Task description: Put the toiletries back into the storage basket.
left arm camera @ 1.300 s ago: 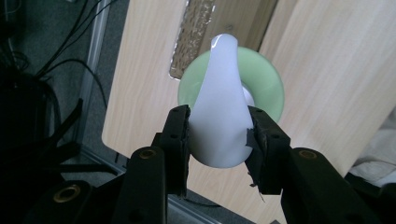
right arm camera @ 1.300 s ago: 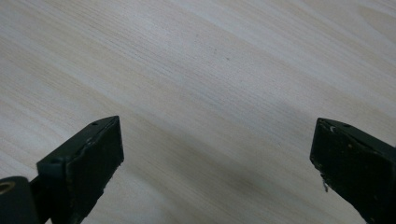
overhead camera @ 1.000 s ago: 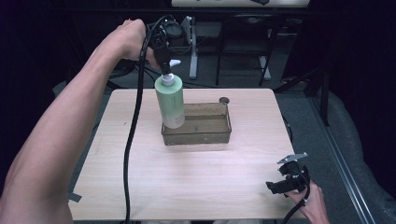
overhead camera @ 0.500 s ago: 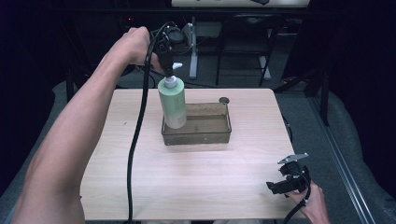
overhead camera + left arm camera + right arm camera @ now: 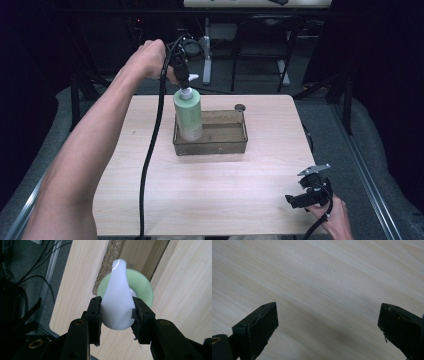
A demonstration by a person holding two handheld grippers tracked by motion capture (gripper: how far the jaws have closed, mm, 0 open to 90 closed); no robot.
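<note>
The left gripper (image 5: 116, 315) is clamping the white pump head (image 5: 117, 302) of a pale green bottle (image 5: 188, 116), which is hanging straight below its jaws with its base inside the left end of a clear brown tray (image 5: 235, 145) on the table (image 5: 210, 195). A small dark disc (image 5: 240, 107) is lying just beyond the tray's far right corner (apart from the bottle), and the gripper's black cable (image 5: 150, 160) is trailing down toward the near edge. The right gripper (image 5: 306, 196) is sitting far off at the near right corner, its jaws gaping wide over bare wood and holding nothing.
</note>
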